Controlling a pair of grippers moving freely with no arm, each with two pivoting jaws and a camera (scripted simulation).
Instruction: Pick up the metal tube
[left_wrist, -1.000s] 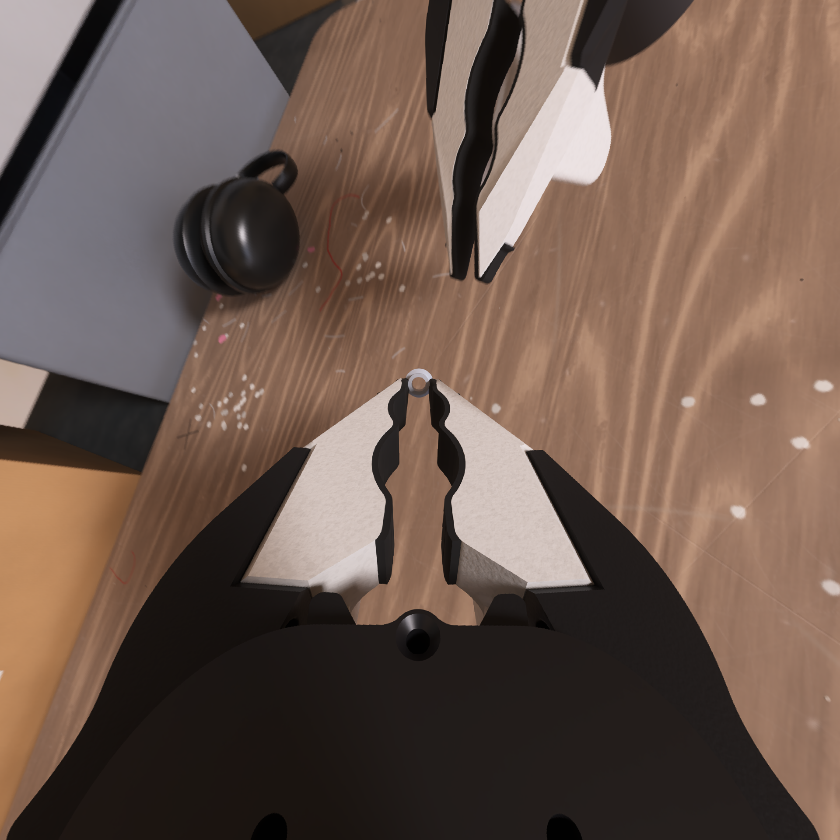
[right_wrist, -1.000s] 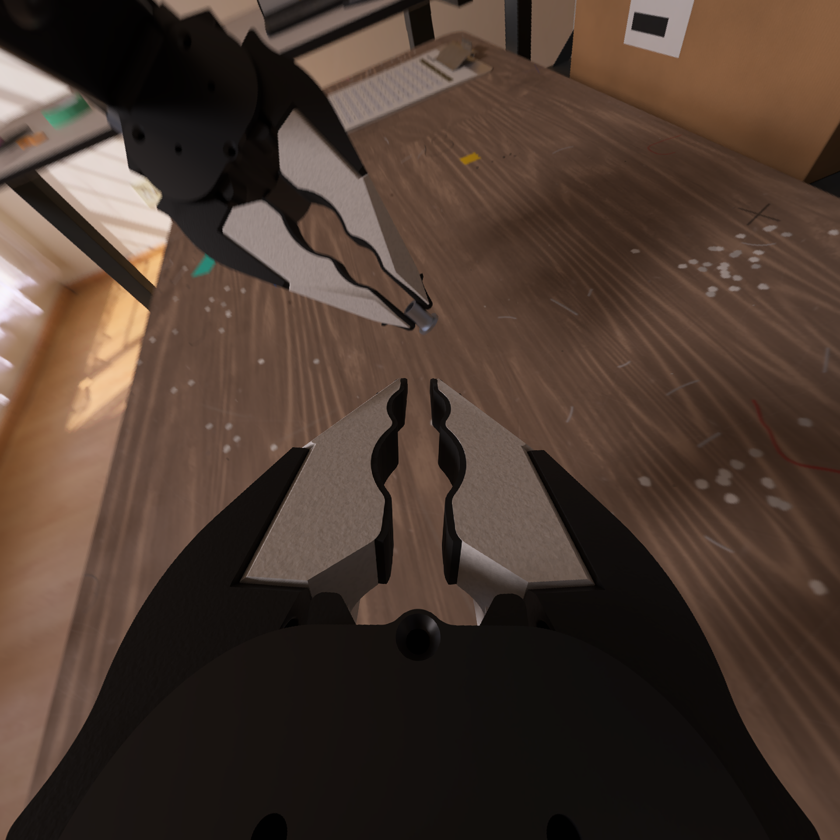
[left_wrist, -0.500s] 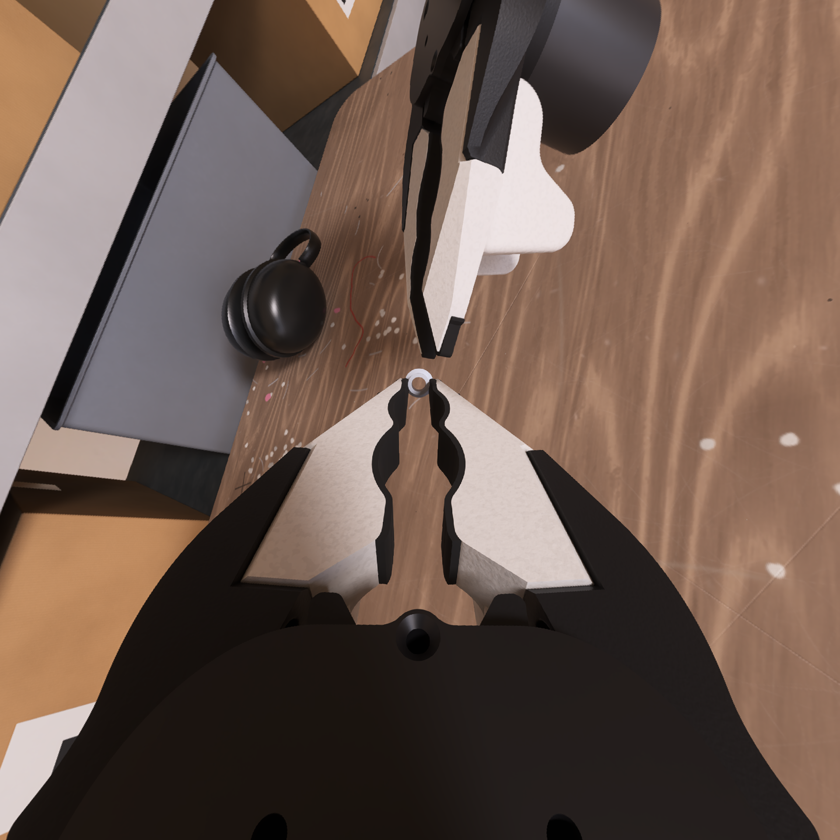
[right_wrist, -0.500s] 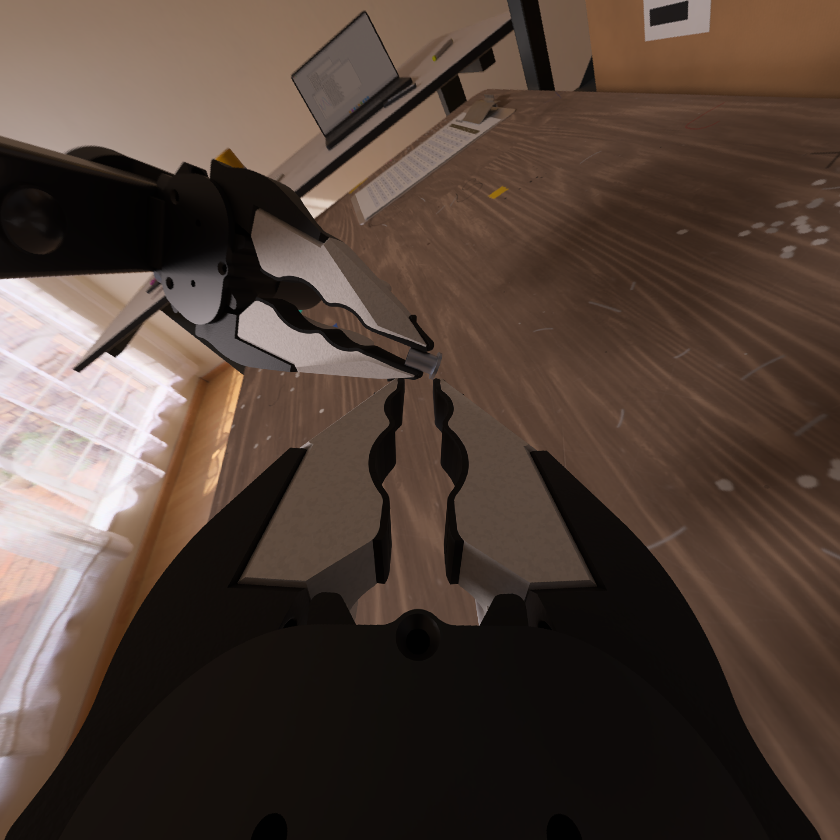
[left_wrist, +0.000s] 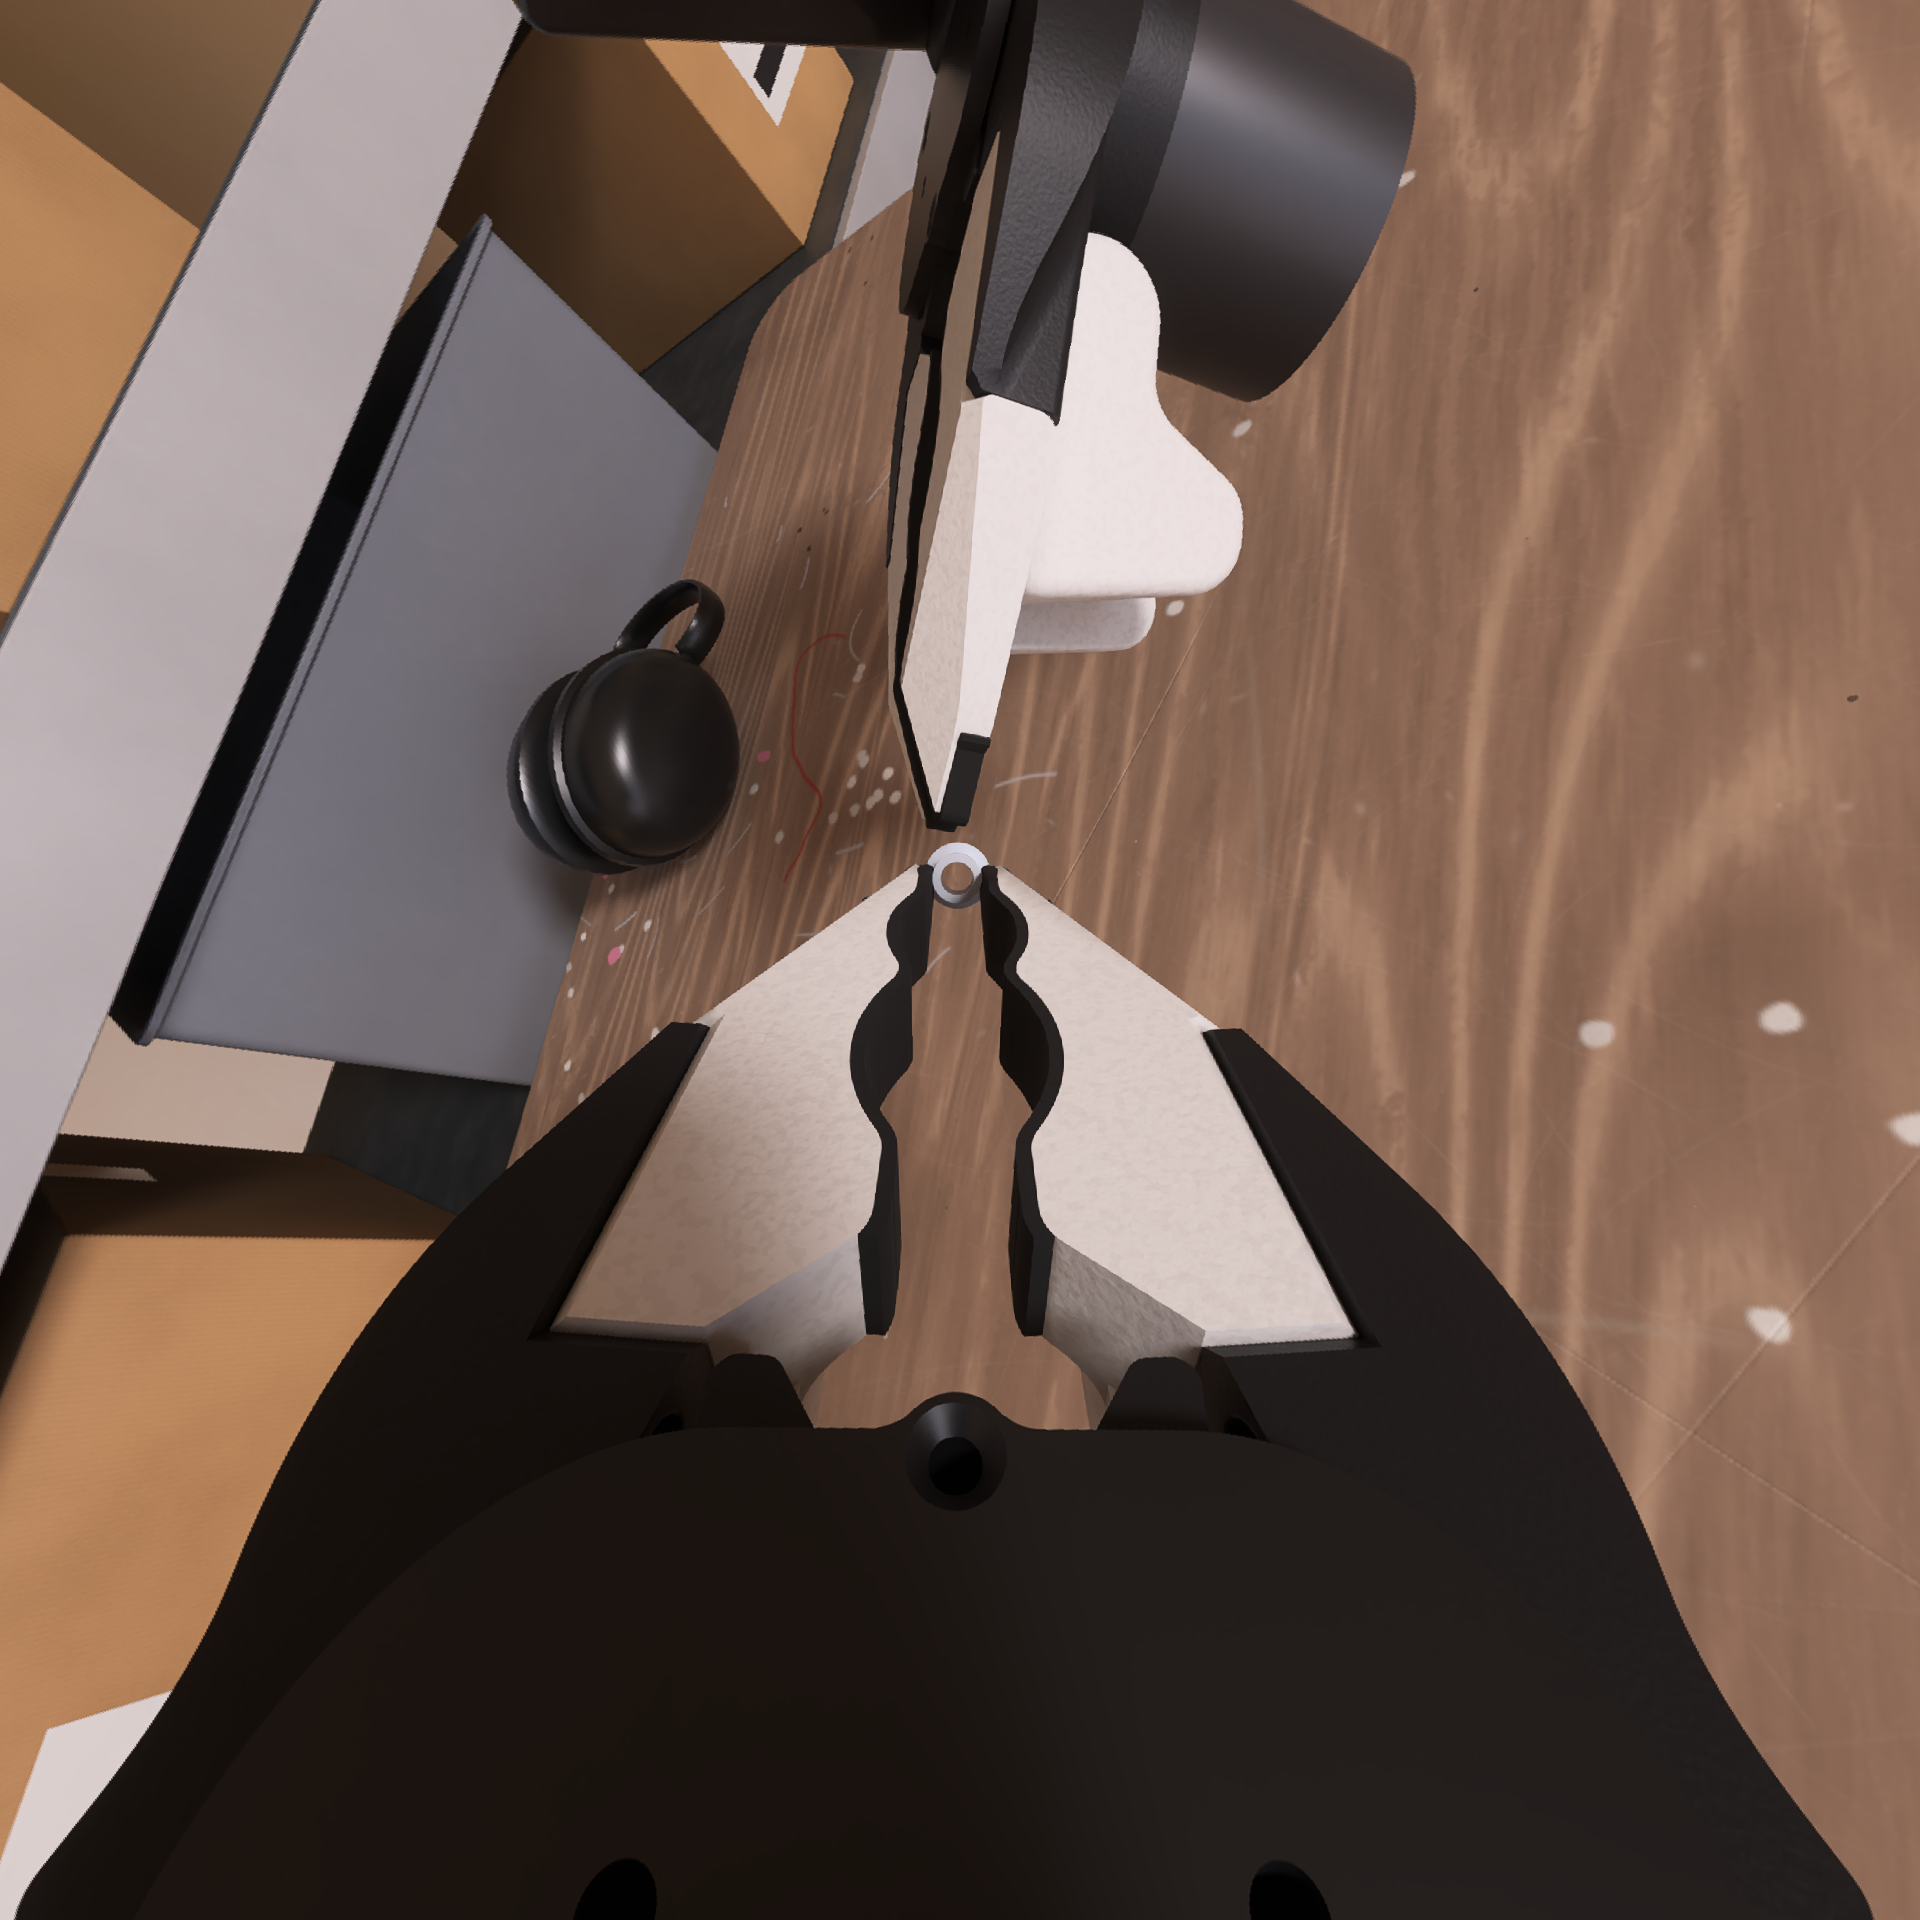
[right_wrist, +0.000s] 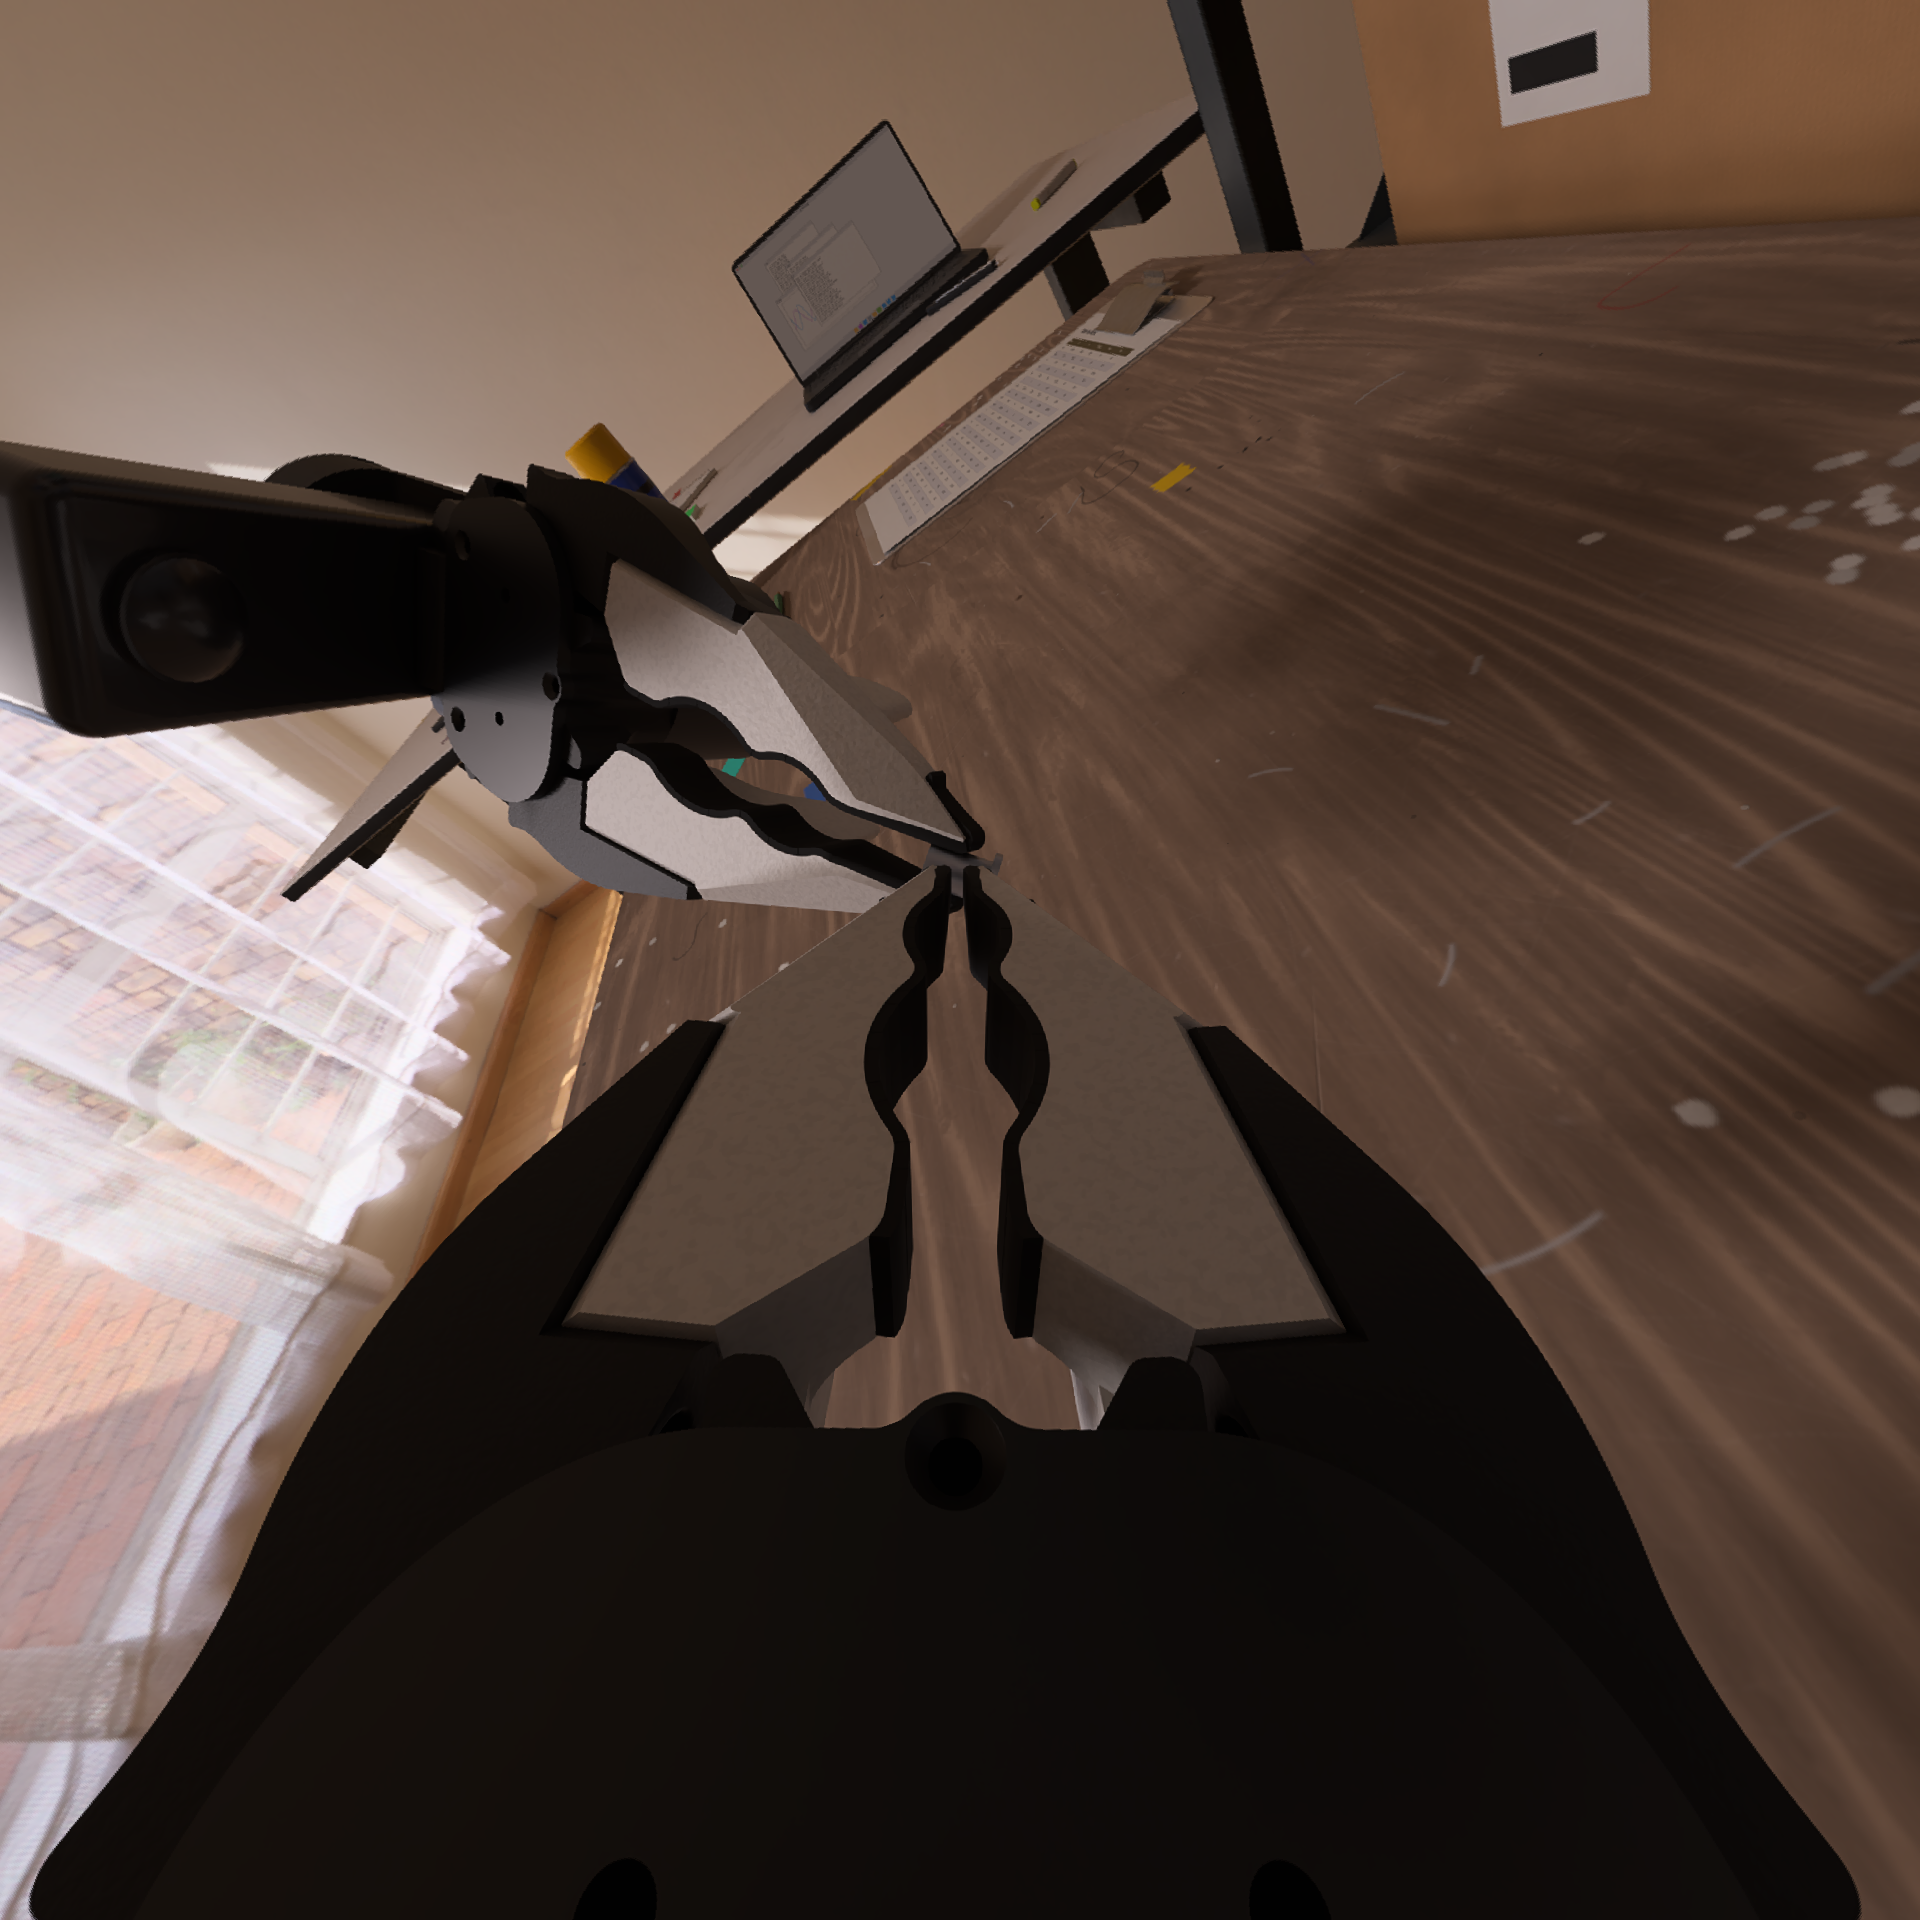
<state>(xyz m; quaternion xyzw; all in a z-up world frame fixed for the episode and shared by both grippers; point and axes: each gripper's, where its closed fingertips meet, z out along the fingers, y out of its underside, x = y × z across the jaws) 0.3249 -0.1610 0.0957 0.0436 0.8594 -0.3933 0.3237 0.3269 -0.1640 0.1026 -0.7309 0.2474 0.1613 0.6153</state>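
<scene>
Left wrist view: left hand-held gripper (left_wrist: 956, 883) is pinching the metal tube (left_wrist: 955, 873) at its very fingertips, jaws nearly together, tube seen end-on as a small pale ring.
Tube location: it is sitting up off the bench (left_wrist: 1558, 727), between the left tips, with the wood well below.
Right wrist view: right hand-held gripper (right_wrist: 956, 878) is showing jaws almost closed with a thin gap at the tips; the tube (right_wrist: 971, 860) is lying just across those tips, touching or nearly so. Cannot tell if it is gripping yet.
Other gripper seen: right hand-held gripper is coming in tip-first from above in the left view, its tips just beside the ring.
Step in hand: lifting looks done by the left; judging this as a handover or two-gripper hold being set up.
Next move calls for: a fine line-up of the right tips on the free end, a firm close, and no jolt, since the left grip is shallow.
Clutter: black round weight (left_wrist: 623, 764), grey box (left_wrist: 416, 675), laptop (right_wrist: 852, 260) are all well apart.
</scene>
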